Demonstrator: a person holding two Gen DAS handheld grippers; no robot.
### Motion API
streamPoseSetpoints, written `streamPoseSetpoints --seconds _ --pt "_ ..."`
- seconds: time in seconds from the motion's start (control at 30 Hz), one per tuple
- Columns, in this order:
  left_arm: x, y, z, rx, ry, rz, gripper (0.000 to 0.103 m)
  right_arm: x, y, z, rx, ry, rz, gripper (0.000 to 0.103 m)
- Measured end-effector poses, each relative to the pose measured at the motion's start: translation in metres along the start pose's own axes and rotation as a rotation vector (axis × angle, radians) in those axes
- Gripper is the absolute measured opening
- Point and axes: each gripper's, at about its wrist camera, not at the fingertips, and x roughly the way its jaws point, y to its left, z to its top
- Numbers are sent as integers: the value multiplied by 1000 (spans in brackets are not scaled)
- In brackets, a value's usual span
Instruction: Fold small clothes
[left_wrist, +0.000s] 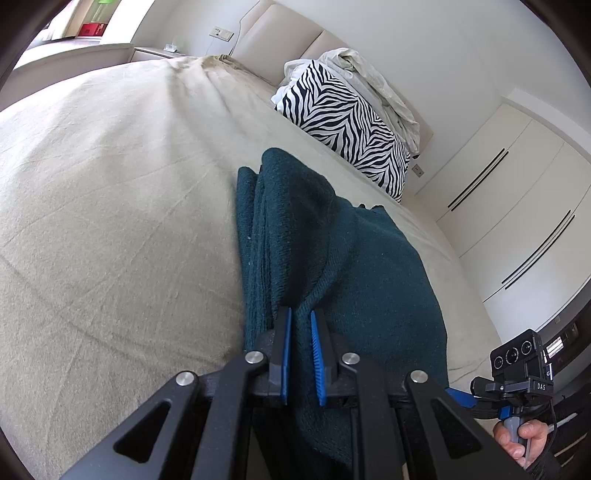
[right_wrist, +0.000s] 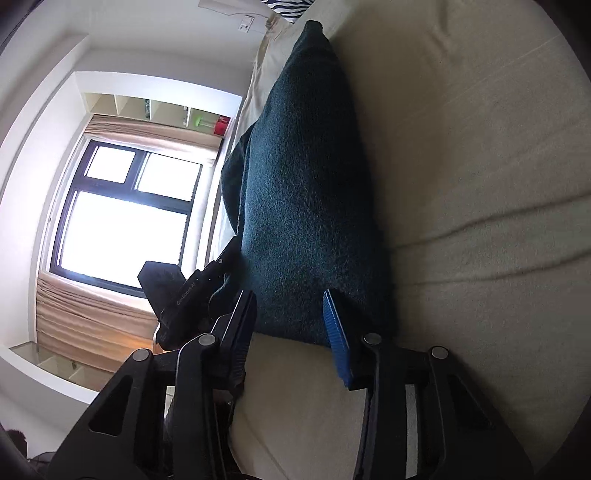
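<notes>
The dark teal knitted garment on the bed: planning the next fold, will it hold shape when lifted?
Probably not: the dark teal knitted garment bunches and drapes where the left gripper pinches it. Its thick knit looks grippy on the beige bedsheet, so pushing would likely wrinkle it.

Ahead of the left gripper, a beige bed sheet stretches toward a padded cream headboard; a zebra-striped pillow leans there. White wardrobe doors stand to its right. Left of the right gripper, a dark-framed window glares white — beige curtains around it.
</notes>
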Motion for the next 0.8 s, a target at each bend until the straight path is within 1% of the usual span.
streamPoseSetpoints --seconds 0.03,0.07,0.1,0.13,0.17,0.2,0.23,0.3,0.33,0.37,0.43,0.5,0.53,0.6,0.7,0.8 --pt "-1 0 0 -6 -4 -3 15 -3 10 -2 -36 -7 12 51" --pt "-3 2 -1 -19 -10 -10 16 -5 17 -4 -73 -1 23 53" --pt "-6 4 -2 -37 -18 -19 16 -2 19 -6 -98 18 14 59" --pt "-9 6 -4 -58 -24 -34 16 6 17 -9 -109 45 -28 66" --pt "-12 8 -5 -75 -28 -46 17 16 8 -12 -112 89 -71 66" --pt "-15 8 -6 -86 -29 -48 17 19 2 -14 -134 113 -78 66" --pt "-18 8 -7 -92 -30 -42 20 15 5 -16 -166 105 -81 66" --pt "-27 5 -8 -99 -26 -24 25 7 16 -16 -171 119 -109 66" --pt "-34 2 -8 -104 -30 8 43 0 22 -13 -177 107 -101 66" --pt "-42 -1 -7 -104 -45 32 64 -11 28 -8 -196 68 -87 66" --pt "-55 -3 -2 -106 -84 46 74 -34 33 10 -210 -20 -78 67" --pt "-55 1 8 -135 -64 55 75 -44 22 36 -155 -45 -93 69" --pt "-52 6 14 -155 -44 47 75 -42 15 49 -123 -37 -112 69" --pt "-41 12 24 -176 2 65 75 -39 -1 72 -76 -22 -157 69" --pt "-19 18 33 -176 96 76 75 -27 -20 94 -21 10 -157 69" --pt "-5 19 39 -198 137 60 75 -8 -31 107 12 41 -171 69"
